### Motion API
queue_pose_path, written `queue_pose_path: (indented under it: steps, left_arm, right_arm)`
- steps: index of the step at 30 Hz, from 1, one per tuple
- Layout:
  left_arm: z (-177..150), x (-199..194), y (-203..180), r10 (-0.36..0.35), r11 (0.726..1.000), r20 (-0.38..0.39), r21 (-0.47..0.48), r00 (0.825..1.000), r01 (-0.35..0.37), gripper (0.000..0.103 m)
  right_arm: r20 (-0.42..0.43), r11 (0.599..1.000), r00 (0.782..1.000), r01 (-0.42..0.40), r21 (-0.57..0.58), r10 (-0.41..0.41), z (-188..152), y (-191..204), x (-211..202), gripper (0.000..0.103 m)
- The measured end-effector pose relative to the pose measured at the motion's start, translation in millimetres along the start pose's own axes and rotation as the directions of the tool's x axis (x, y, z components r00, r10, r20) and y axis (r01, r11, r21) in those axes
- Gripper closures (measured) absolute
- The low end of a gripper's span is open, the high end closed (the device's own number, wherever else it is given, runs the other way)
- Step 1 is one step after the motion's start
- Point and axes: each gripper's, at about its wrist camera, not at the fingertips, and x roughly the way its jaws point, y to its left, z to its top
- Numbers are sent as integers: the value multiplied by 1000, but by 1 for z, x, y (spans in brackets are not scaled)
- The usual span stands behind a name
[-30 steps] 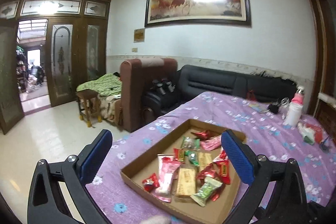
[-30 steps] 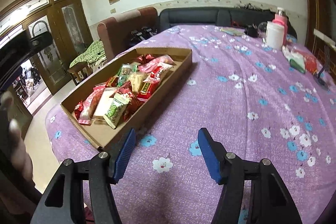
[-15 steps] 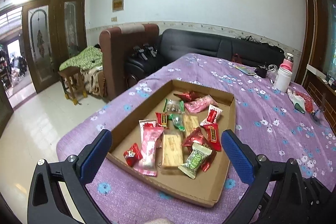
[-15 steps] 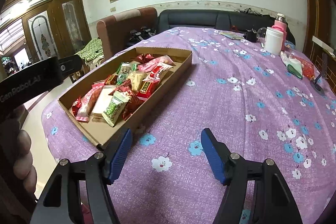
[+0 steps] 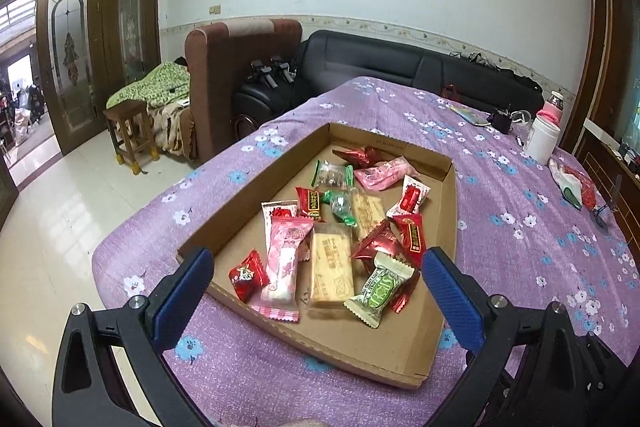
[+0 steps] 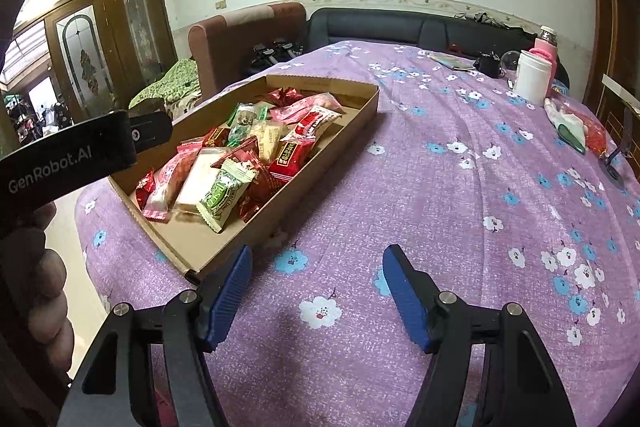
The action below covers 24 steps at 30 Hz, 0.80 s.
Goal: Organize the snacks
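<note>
While a purple flowered cloth covers the table point(image 6: 440, 187), a shallow cardboard tray point(image 5: 440, 239) sits on it near its left edge, holding crinkly foil and plastic snack packets point(image 5: 332, 227) in a loose pile. Left tongs point(image 5: 316, 287) hover spread wide over the tray's near end; right tongs point(image 6: 316, 291) gape apart above bare cloth just beside it.

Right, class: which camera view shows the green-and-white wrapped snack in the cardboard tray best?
The left wrist view: the green-and-white wrapped snack lies face-up, seen from above, unobstructed. The right wrist view shows it obliquely, from lower down and the side.
</note>
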Motion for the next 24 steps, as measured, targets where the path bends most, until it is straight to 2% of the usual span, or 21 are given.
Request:
queue_pose_path:
  steps: [14,24]
  left_arm:
    - [-2,4,5,6,1000,-24,-5,1000,-6,0]
    - [1,-2,-5,-17,999,-37,33,999,18,0]
  right_arm:
    - [-5,999,1000,3,-50,-3,20,14,5,28]
    - [20,1000,1000,2,-27,-1,21,3,-1,28]
